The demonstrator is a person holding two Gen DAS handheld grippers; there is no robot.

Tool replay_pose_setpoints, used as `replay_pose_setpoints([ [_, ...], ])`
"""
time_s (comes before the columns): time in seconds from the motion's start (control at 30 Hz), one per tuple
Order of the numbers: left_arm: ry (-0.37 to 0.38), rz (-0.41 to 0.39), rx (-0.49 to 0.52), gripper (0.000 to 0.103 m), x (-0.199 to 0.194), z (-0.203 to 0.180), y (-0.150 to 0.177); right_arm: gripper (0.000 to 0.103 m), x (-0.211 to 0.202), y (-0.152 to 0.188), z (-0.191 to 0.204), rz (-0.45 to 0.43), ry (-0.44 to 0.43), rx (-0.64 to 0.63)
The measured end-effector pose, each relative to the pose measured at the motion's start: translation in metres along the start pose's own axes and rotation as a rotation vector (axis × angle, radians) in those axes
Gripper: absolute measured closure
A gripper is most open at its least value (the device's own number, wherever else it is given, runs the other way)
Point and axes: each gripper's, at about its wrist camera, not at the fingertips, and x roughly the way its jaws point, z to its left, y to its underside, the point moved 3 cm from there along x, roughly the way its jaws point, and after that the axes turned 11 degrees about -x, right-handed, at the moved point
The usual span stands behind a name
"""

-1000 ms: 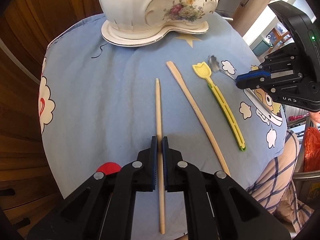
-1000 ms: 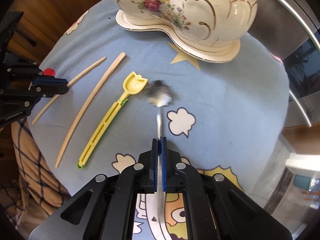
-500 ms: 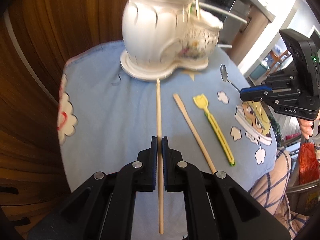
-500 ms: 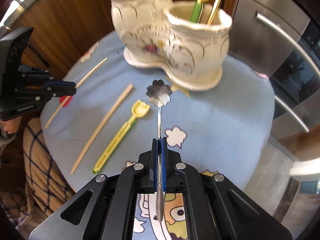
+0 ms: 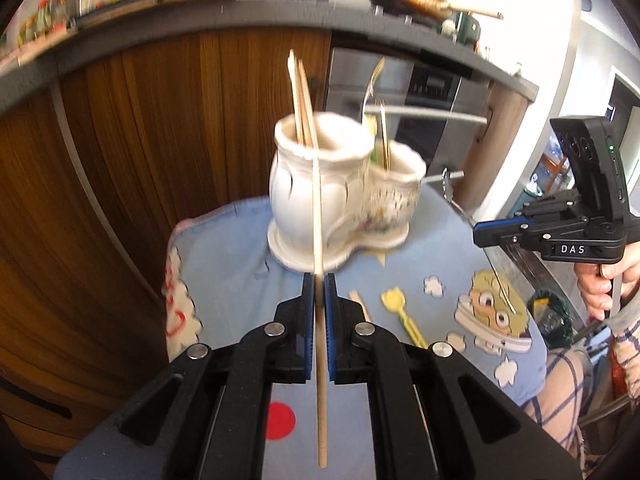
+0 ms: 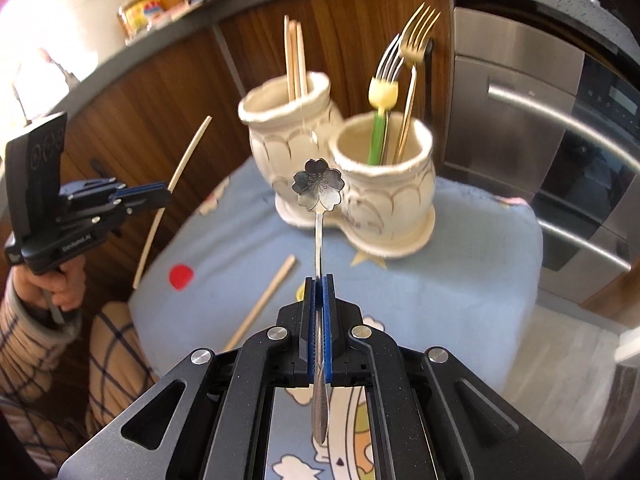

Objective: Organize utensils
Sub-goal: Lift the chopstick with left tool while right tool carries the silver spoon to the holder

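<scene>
Left hand-held gripper [image 5: 319,276] clamped on a wooden chopstick [image 5: 318,216], lifted clear of the bench [image 5: 224,280] and pointing toward a white two-cup ceramic holder [image 5: 340,208] near the far edge. Tip of the chopstick overlapping the left cup in the left wrist view; touching or apart, impossible to tell. More chopsticks [image 5: 301,100] standing upright in that left cup.

Right hand-held gripper [image 6: 319,280] clamped on the handle of a metal spoon [image 6: 319,192] with a flower-shaped bowl, held in the air in front of the holder, between the two cups as seen from the right wrist. Forks [image 6: 404,60] standing in the right cup, one gold, one silver with a yellow and green handle.

Blue cartoon-print cloth [image 6: 460,280] covering the bench. Lying flat on it, near the front edge: a flat wooden stick [image 6: 264,300] and, just beside it, a yellow plastic utensil [image 5: 402,314]. Red dot [image 6: 181,276] on the cloth toward the left edge.

Wooden cabinet fronts [image 5: 160,140] behind the bench, a steel oven [image 6: 540,140] to the right. Plaid-sleeved hand [image 6: 60,284] gripping the left tool's handle.
</scene>
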Motion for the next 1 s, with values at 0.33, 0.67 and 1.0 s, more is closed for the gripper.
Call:
replay_pose_setpoints([
  [0.33,0.076,-0.169,-0.052,0.098,-0.019,-0.009,-0.031,0.099,-0.026,-0.019,-0.015,-0.207,-0.035,0.077],
  [0.67,0.240,-0.325,-0.202,0.098,-0.018,0.002,-0.071,0.099,-0.037,-0.039,-0.028,-0.411,-0.040,0.126],
  [1.0,0.261,-0.489,-0.210,0.098,-0.012,-0.001,-0.109,0.099,-0.036,-0.066,-0.040,-0.578,0.026,0.137],
])
